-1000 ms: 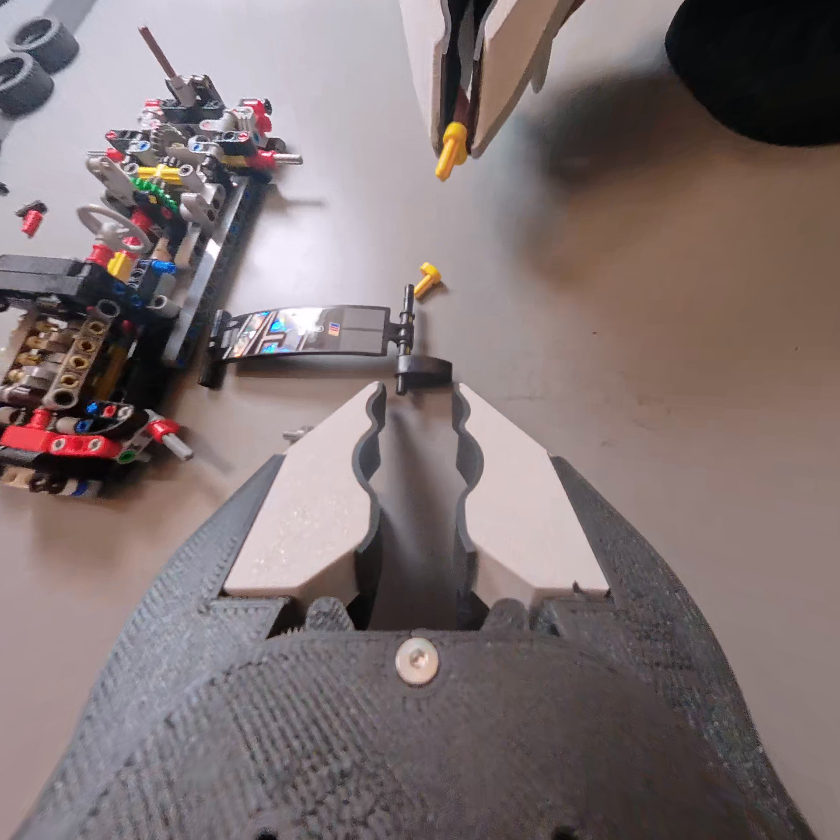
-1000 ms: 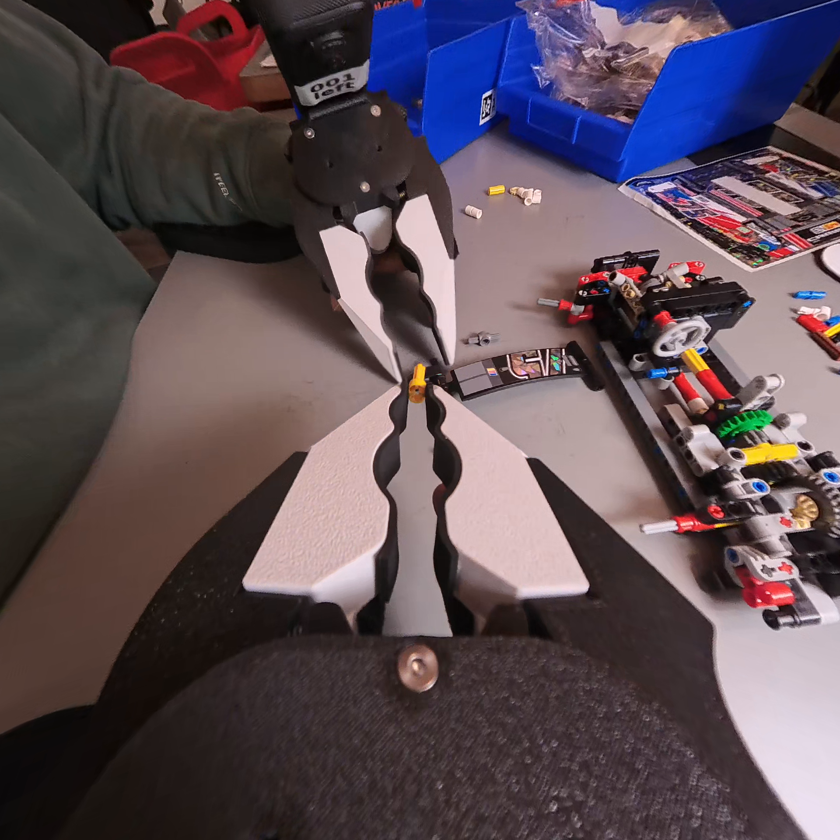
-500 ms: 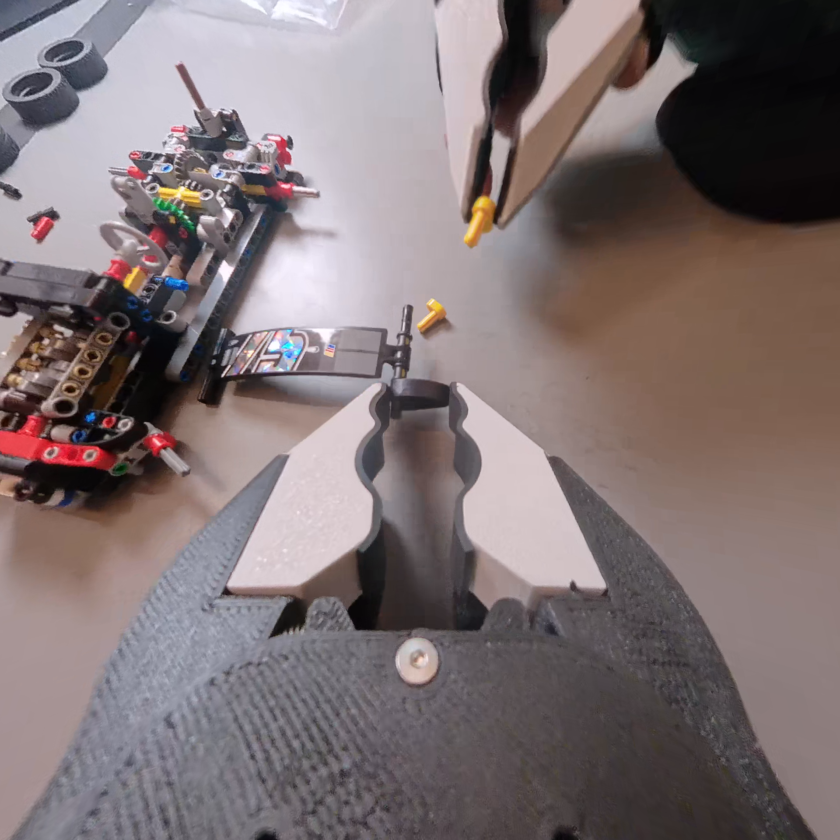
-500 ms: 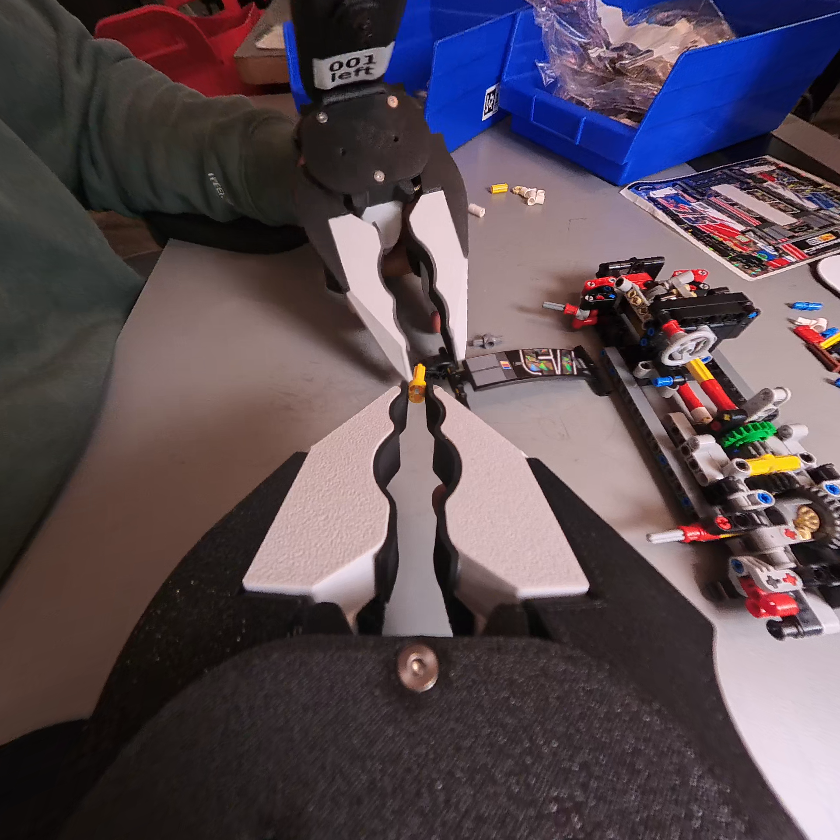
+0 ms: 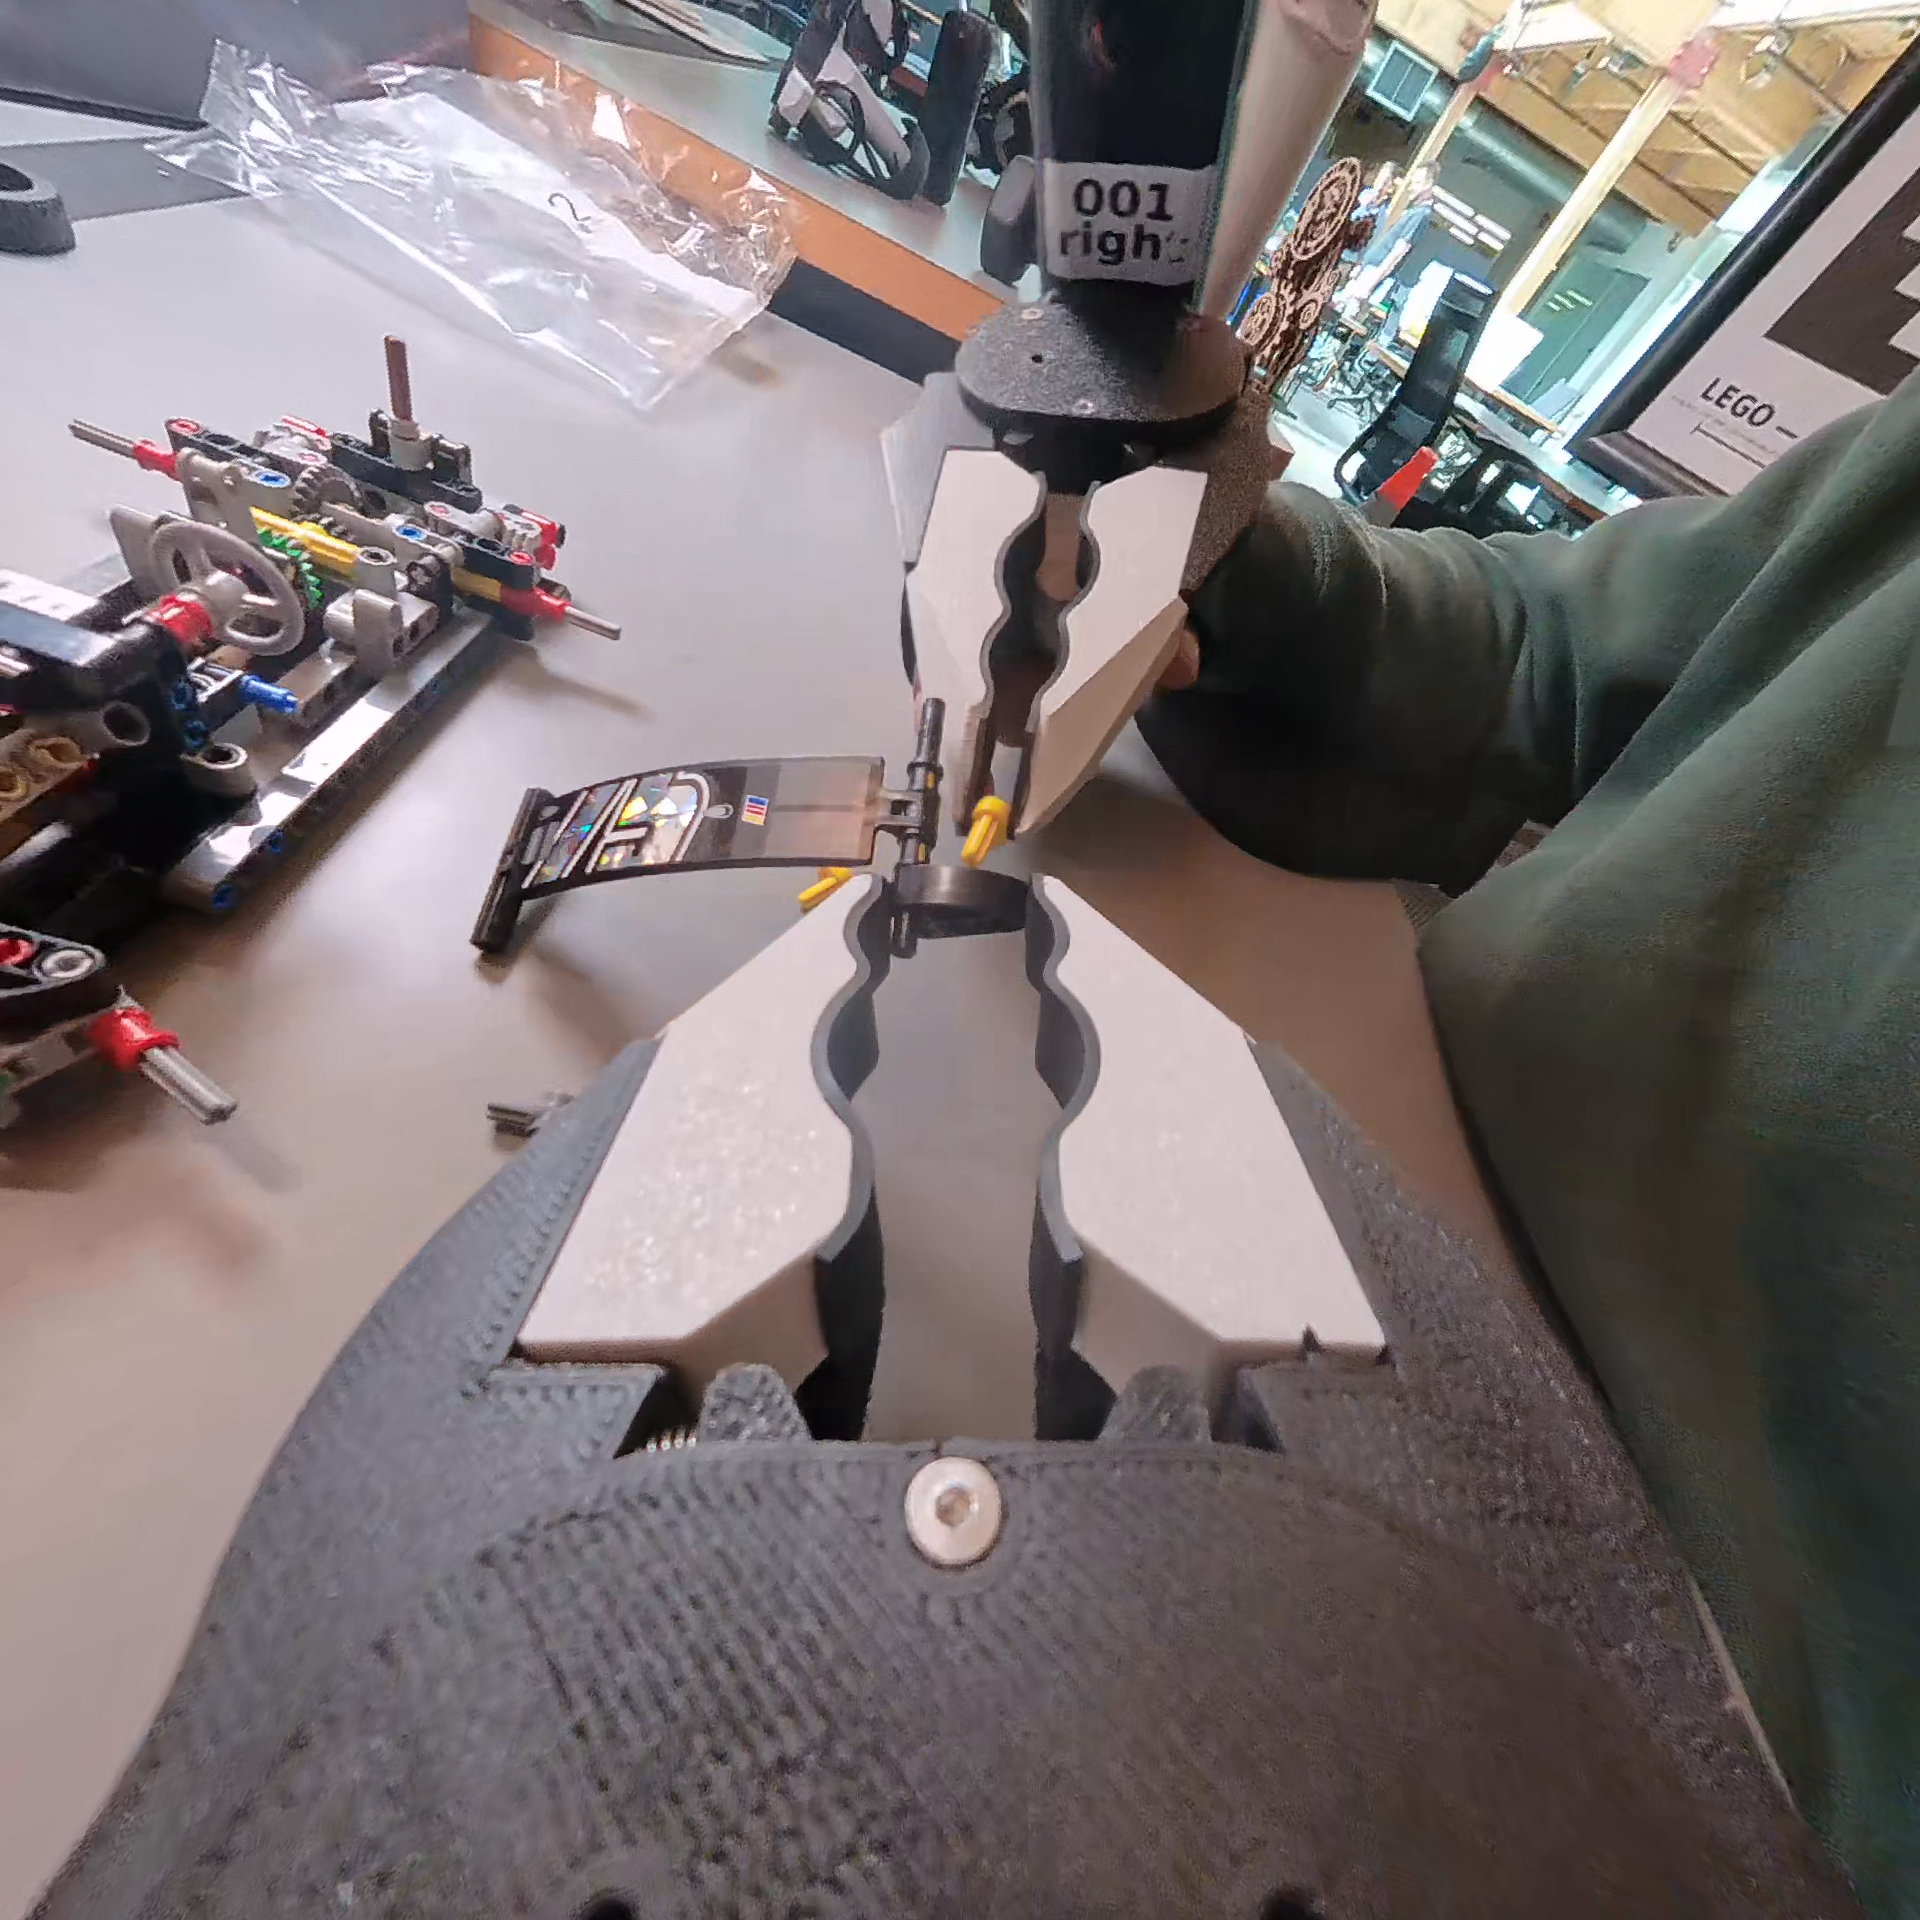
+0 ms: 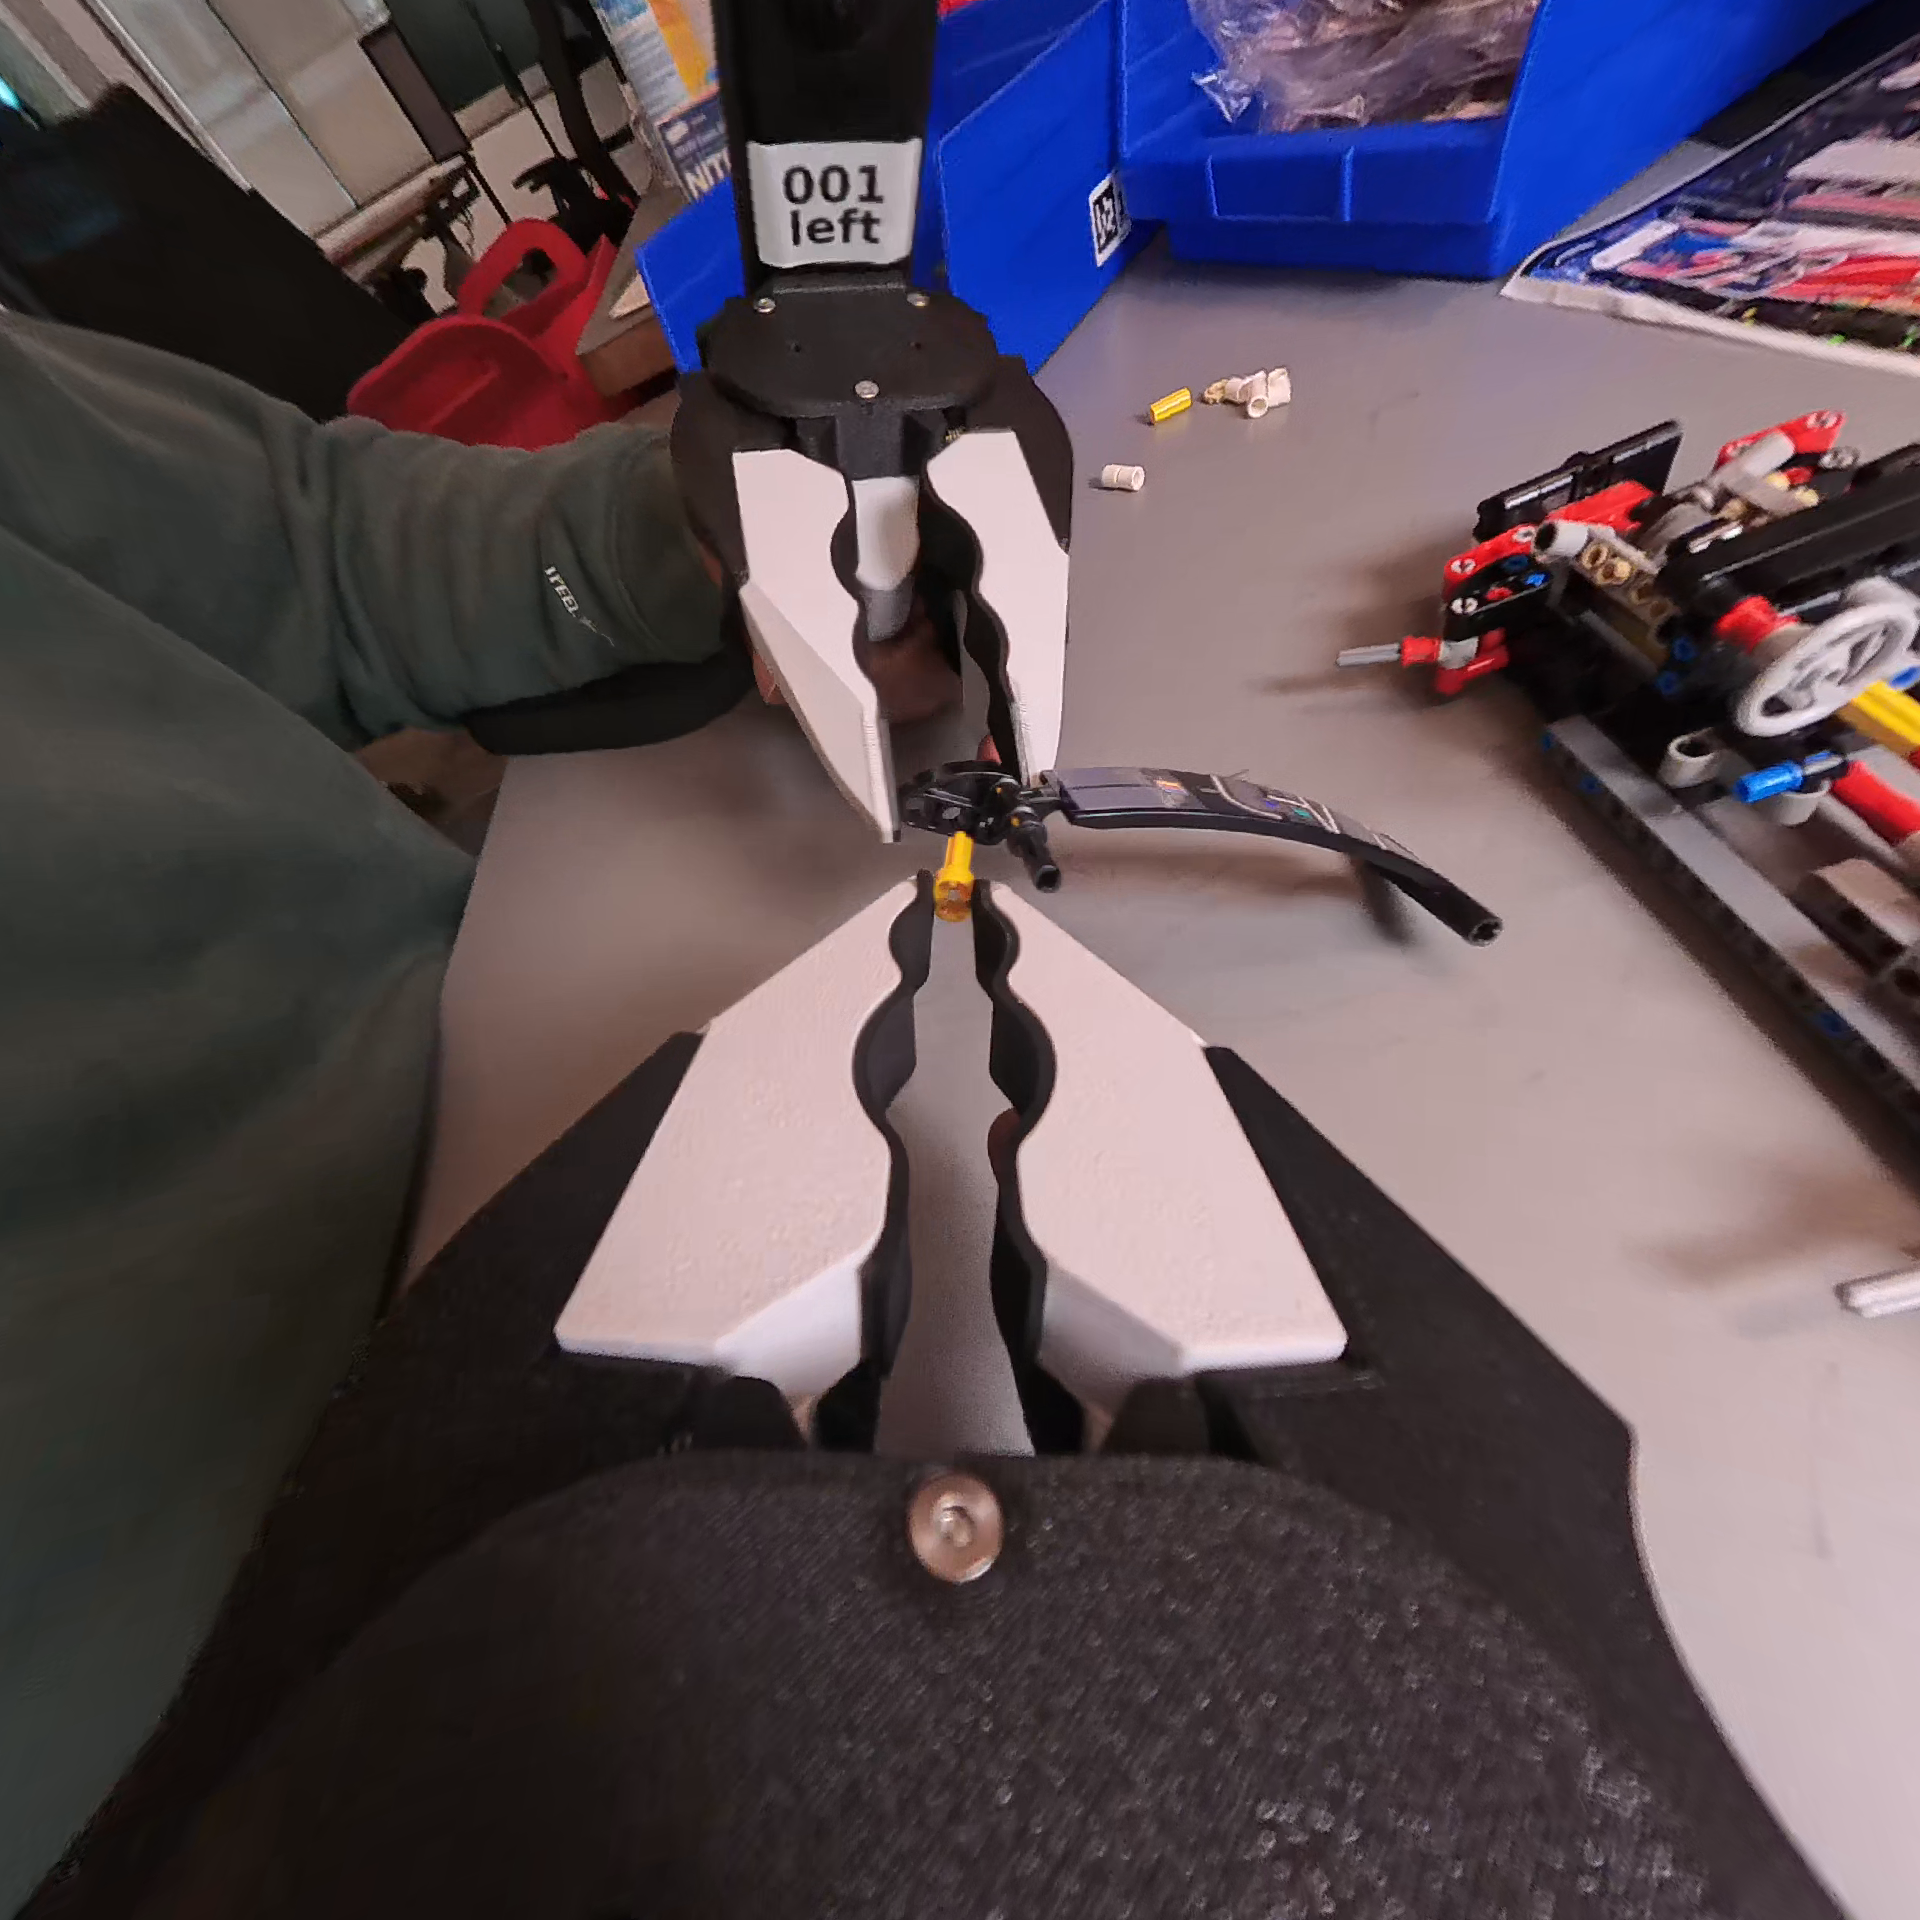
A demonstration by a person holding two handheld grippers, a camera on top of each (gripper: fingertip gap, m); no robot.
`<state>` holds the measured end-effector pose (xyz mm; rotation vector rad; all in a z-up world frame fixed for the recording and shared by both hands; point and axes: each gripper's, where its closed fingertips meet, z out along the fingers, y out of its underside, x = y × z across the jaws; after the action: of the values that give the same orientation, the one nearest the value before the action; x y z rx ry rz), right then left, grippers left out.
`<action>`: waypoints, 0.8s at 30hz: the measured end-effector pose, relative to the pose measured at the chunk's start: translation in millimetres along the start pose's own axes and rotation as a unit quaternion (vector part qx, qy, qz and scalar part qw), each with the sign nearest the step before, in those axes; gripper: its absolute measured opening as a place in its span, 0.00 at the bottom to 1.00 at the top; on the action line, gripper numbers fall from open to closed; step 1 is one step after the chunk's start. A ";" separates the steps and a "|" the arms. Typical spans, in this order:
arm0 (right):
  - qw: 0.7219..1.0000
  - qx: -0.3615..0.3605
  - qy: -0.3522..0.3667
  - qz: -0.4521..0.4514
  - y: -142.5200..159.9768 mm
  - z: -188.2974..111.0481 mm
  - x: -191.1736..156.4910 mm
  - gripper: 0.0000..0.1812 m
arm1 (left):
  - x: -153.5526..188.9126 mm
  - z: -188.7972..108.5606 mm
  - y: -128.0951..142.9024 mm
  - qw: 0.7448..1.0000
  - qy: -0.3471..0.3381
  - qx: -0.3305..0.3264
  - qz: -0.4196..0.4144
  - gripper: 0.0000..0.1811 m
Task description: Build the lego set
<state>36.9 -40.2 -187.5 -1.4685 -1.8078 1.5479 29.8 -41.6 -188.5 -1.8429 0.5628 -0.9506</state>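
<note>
L tool (image 5: 951,894) clamped on black connector (image 5: 956,896) at end of curved black panel (image 5: 717,821); panel sticks out sideways, free end looks raised just off worktop (image 5: 727,582), though contact can't be confirmed. R tool (image 6: 951,896) pinched tight on yellow pin (image 6: 953,878), tip aimed at connector's holes, v. close but not yet seated as far as visible. Second yellow pin (image 5: 821,886) lies loose on worktop just beside panel. Chassis (image 5: 260,623) sits well apart, untouched, w/ plastic bag (image 5: 468,208) beyond it; blue bins (image 6: 1351,156) and booklet (image 6: 1766,239) at far edge in R view. Handling, as judgement: all parts light, hard, smooth plastic, so prone to slip or twist in grip. Panel thin, long, prob. flexes a bit and levers on connector joint if pushed off-axis; best held at connector, as now, not on glossy printed face. Pin tiny, easily dropped or cocked; grip on rear half, leave front free to enter hole. Push needs straight line w/ hole, firm counter-hold from L; likely snaps in w/ small force.
</note>
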 end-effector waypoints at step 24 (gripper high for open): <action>0.994 -0.035 -0.075 0.069 14.1 3.7 -11.5 0.02 | 19.7 6.4 9.5 0.998 0.023 -0.028 0.054 0.13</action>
<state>45.4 -53.7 -197.2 -1.5775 -1.8975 1.7182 46.7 -56.5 -191.3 -1.8250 0.7164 -0.9154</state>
